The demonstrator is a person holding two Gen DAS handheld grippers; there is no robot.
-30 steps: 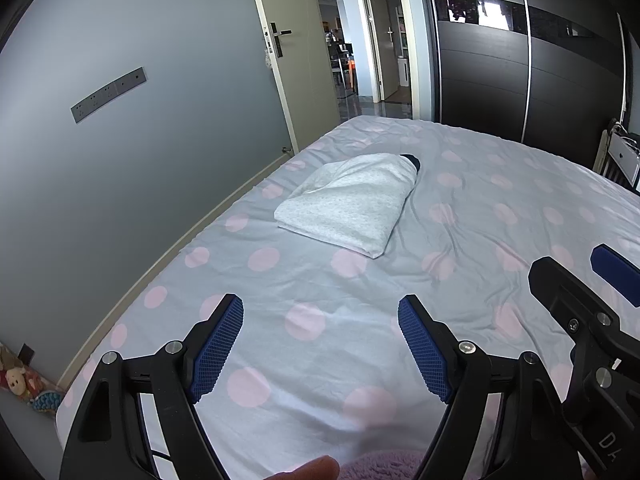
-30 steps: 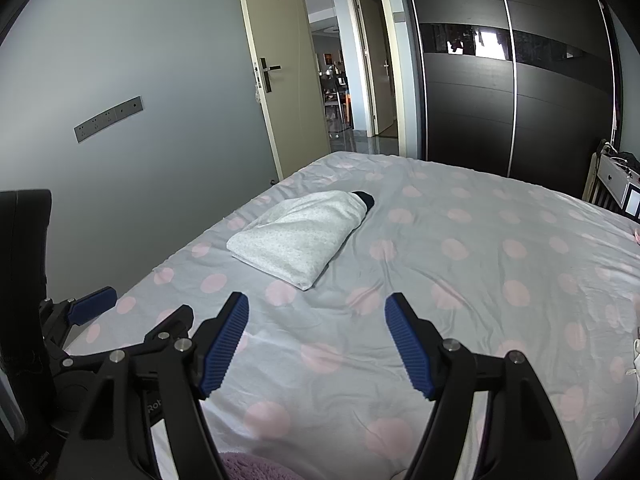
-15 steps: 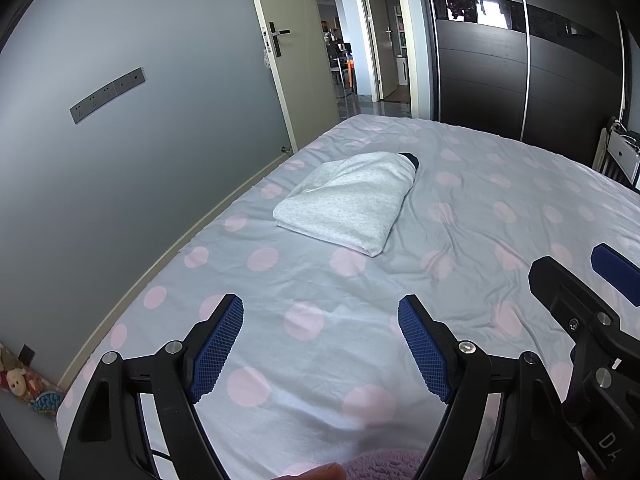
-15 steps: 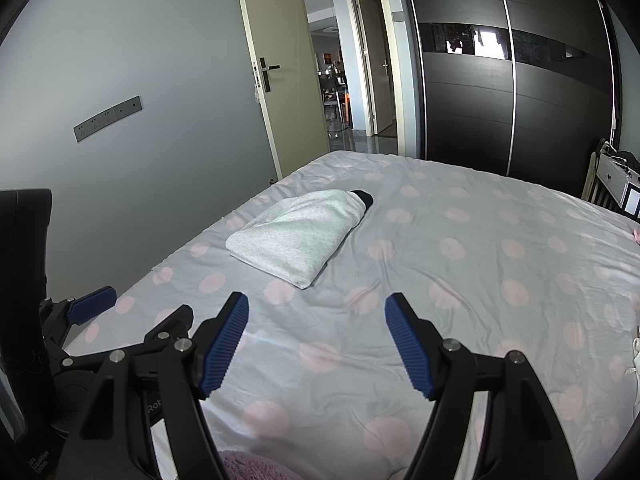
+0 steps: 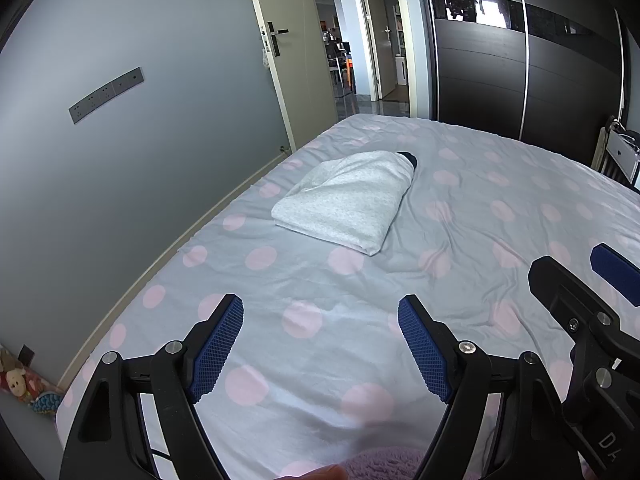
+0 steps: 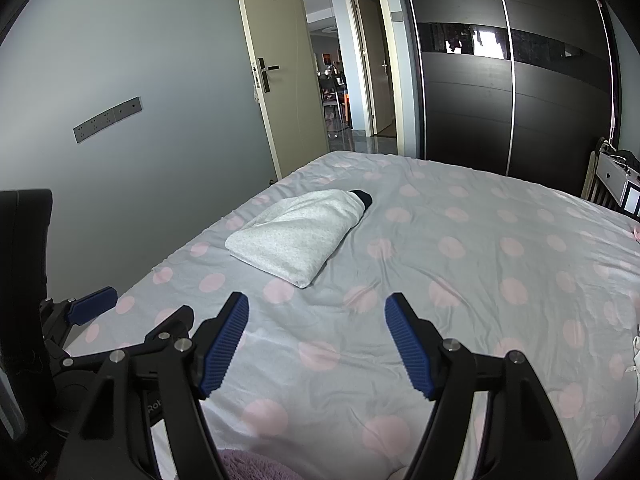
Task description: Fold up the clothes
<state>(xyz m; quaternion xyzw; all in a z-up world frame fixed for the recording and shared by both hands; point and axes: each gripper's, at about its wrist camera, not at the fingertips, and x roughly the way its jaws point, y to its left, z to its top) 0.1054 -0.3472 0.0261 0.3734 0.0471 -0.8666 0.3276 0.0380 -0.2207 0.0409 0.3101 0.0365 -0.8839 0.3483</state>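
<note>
While the folded shirt [image 5: 348, 204] sits near the bed's [image 5: 500, 184] wall-side edge, both grippers hover well short of it. Left gripper [image 5: 320, 340] and right gripper [image 6: 316, 334] have fingers spread, holding nothing.

The left gripper [image 5: 320, 344] is held low and level, pointing forward, its two blue-padded fingers [image 5: 218, 350] spread wide apart with nothing between them. The right gripper [image 6: 316, 342] sits just beside it at about the same height, likewise pointing forward with its ribbed blue pads [image 6: 408, 346] wide apart and empty. Each gripper's fingers show at the edge of the other's view
</note>
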